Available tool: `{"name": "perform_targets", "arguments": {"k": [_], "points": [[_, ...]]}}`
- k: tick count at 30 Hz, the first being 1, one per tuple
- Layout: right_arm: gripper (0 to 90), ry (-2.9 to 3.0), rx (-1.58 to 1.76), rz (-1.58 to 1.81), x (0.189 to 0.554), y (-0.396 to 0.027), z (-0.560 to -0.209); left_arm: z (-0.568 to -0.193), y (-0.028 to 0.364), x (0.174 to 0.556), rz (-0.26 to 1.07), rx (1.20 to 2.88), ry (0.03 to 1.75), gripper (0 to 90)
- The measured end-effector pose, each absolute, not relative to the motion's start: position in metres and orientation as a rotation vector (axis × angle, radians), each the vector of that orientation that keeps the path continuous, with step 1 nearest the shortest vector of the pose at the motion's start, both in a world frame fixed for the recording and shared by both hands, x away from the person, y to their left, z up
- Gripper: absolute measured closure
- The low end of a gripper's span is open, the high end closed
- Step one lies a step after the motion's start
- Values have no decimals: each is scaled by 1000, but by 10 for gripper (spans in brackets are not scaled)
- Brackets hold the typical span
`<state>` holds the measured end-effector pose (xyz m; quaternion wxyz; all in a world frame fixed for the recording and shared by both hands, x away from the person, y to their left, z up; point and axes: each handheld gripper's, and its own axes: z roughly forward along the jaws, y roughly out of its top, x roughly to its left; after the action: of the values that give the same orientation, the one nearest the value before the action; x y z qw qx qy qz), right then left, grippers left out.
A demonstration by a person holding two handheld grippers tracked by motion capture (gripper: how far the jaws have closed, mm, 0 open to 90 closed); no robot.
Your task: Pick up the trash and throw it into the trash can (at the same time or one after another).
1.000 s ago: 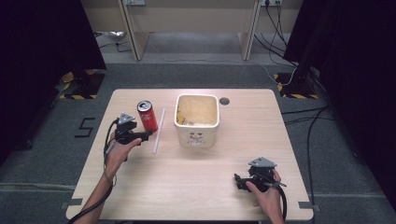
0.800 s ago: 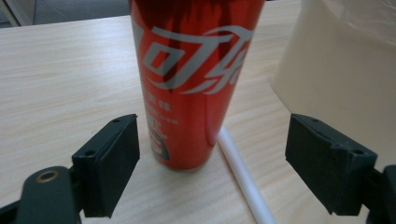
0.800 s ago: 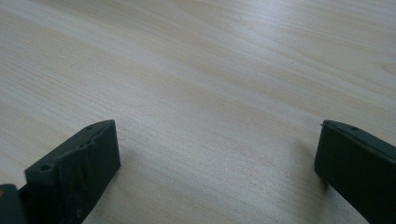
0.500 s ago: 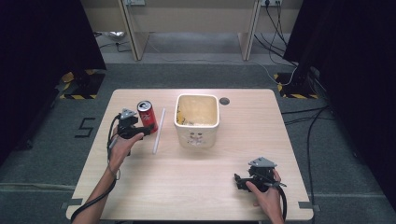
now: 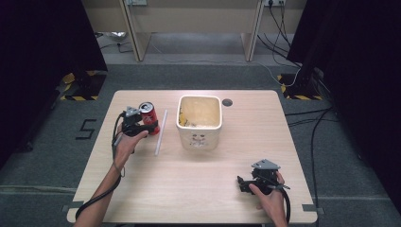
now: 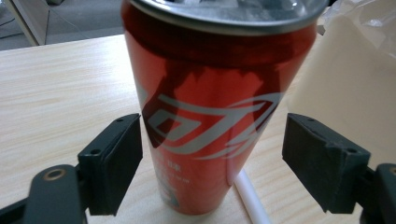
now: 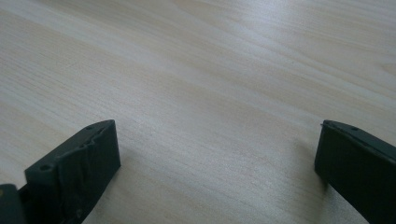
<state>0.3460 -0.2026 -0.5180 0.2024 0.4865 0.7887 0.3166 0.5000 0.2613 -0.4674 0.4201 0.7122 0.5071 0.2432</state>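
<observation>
Since a second ago my left hand-held gripper (image 5: pixel 147 126) has slid forward toward the red can (image 5: pixel 149 115), and its jaws now stand on either side of it, spread wide with a clear gap on each flank, not pinching. My right hand-held gripper (image 5: pixel 247 183) stays low at the near right of the surface (image 5: pixel 198 179), just as it was, jaws apart with nothing but bare wood between them.

From the left gripper view the can (image 6: pixel 219 112) is a smooth, glossy aluminium cylinder, upright, red with silver lettering and a dull silver rim. It stands at the far left of the surface. My pads (image 6: pixel 114 163) are matte black blocks, squared off. A thin white straw (image 5: pixel 161 132), a straight plastic tube, lies flat just right of the can. Beyond it sits the cream bin (image 5: pixel 199 137), squarish with rounded corners and lined with a crinkled clear bag. The surface is pale wood with fine straight grain.
</observation>
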Motion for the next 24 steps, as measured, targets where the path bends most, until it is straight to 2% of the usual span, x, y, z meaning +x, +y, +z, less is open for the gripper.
{"name": "perform_targets", "arguments": {"k": [9,14,24], "points": [[4,2201,1359,885,346,-203,-518,-473,261,506,614,1785,1283,248],[4,2202,1358,885,346,-203,-518,-475,262,508,622,1785,1283,316],[4,2202,1358,884,346,-203,-518,-473,263,507,657,1794,1277,339]]}}
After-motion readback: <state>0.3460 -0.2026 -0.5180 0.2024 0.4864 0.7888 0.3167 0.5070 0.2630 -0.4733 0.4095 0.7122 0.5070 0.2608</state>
